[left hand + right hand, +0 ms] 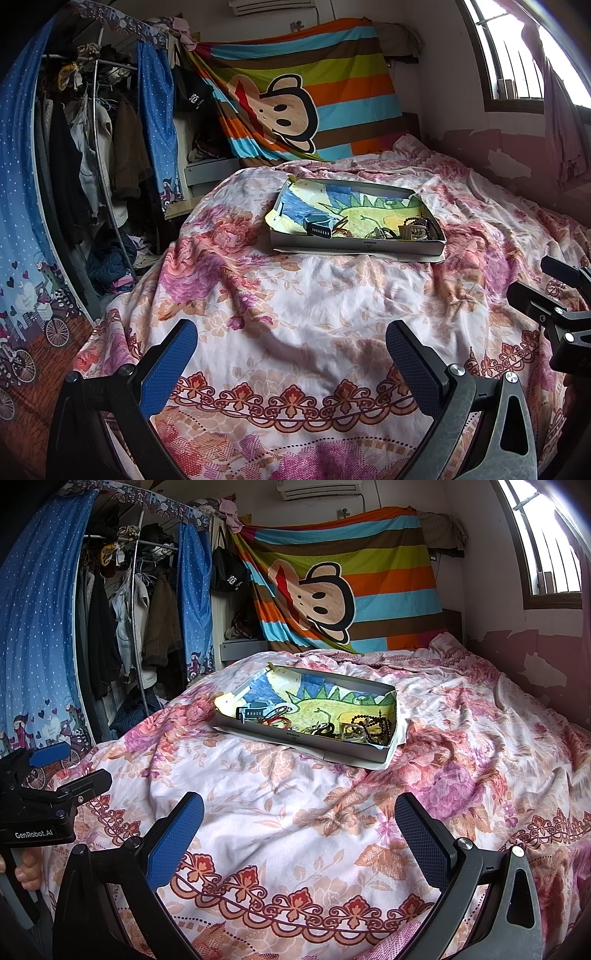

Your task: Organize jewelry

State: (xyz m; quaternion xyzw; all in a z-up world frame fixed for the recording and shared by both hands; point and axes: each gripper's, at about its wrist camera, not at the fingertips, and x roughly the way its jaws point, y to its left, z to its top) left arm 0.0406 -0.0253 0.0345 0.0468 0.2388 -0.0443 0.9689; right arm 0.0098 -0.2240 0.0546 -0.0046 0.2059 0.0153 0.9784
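A shallow white box (354, 248) (258, 727) lined with a dinosaur drawing sits in the middle of the bed. Inside lie a dark watch (317, 225) (253, 713), red and dark cords (277, 716), a metal piece (378, 233) (321, 729) and a brown bead string (415, 221) (373, 725). My left gripper (291, 332) is open and empty above the near bedspread, well short of the box. My right gripper (299, 806) is also open and empty, equally far back. The right gripper shows at the left view's right edge (554, 295), the left one at the right view's left edge (55, 775).
A floral bedspread (295, 295) (295, 794) covers the bed. A clothes rack with blue curtains (155, 122) (192, 602) stands at the left. A striped monkey cloth (295, 103) (332, 590) hangs behind the bed. A window (517, 55) is at the right.
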